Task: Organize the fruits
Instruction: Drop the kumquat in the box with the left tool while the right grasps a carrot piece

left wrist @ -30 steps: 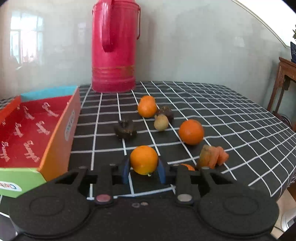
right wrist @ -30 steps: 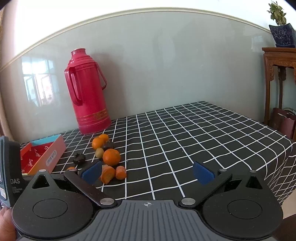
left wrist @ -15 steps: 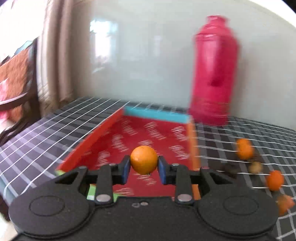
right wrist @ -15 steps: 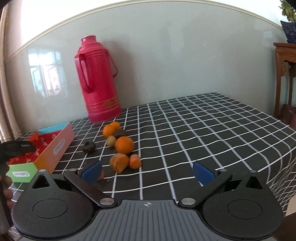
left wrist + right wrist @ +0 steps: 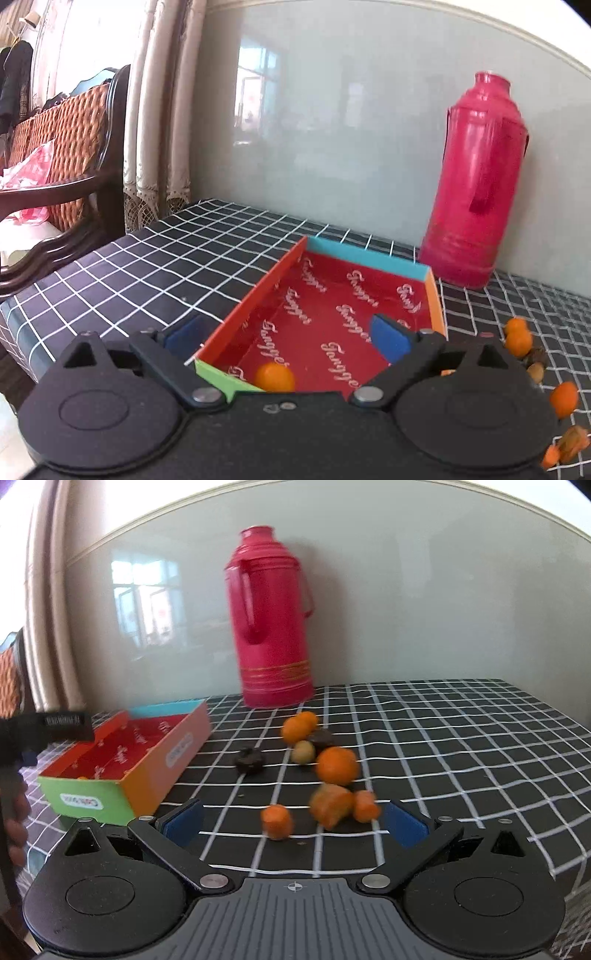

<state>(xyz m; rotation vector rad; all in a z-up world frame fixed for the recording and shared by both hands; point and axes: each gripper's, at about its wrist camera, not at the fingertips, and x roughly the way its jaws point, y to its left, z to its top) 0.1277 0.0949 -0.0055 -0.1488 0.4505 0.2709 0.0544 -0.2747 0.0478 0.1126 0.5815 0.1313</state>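
My left gripper (image 5: 286, 338) is open above the near end of the red-lined cardboard box (image 5: 258, 288). A small orange (image 5: 275, 376) lies free on the box floor near its front wall. My right gripper (image 5: 293, 821) is open and empty, low over the table, with a carrot piece (image 5: 276, 820) between its fingers' line and two more carrot pieces (image 5: 332, 805) just beyond. An orange (image 5: 338, 766), two small oranges (image 5: 299, 725), a yellowish fruit (image 5: 303, 752) and dark fruits (image 5: 250, 760) lie behind. The box also shows in the right wrist view (image 5: 155, 760).
A tall red thermos (image 5: 271, 620) stands at the back by the wall, right of the box (image 5: 472, 184). The table has a black checked cloth (image 5: 443, 746). A wooden wicker chair (image 5: 62, 147) stands off the table's left end.
My left gripper swung left over the box, opened and let go of the small orange, which now lies in the box. My right gripper moved closer to the carrot pieces.
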